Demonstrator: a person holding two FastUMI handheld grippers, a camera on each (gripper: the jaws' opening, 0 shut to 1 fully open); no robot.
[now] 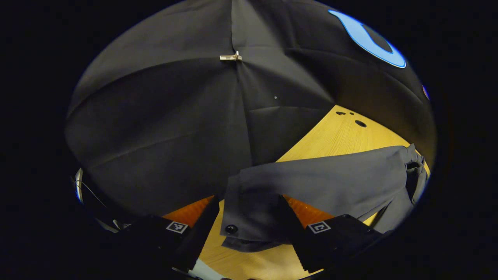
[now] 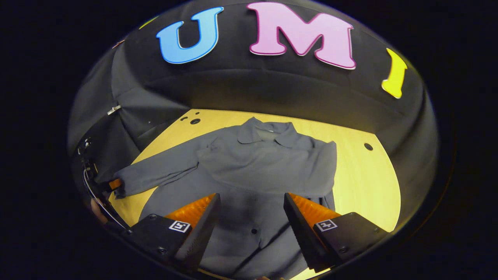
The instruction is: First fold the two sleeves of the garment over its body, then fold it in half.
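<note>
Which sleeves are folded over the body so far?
One. In the right gripper view the right-hand sleeve lies across the garment; the other sleeve is spread out on the table, its cuff at the left tongs.

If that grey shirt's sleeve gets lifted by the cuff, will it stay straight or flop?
Probably flop: the sleeve lies limp and creased on the table. The shirt looks thin, so likely light. The left gripper straddles the cuff, whose edge already curls.

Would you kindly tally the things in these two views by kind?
Gray button-up shirt: 1
Wooden table: 1
Claws: 2, left claw and right claw
Metal clip on the booth cloth: 1
Total: 5
</note>
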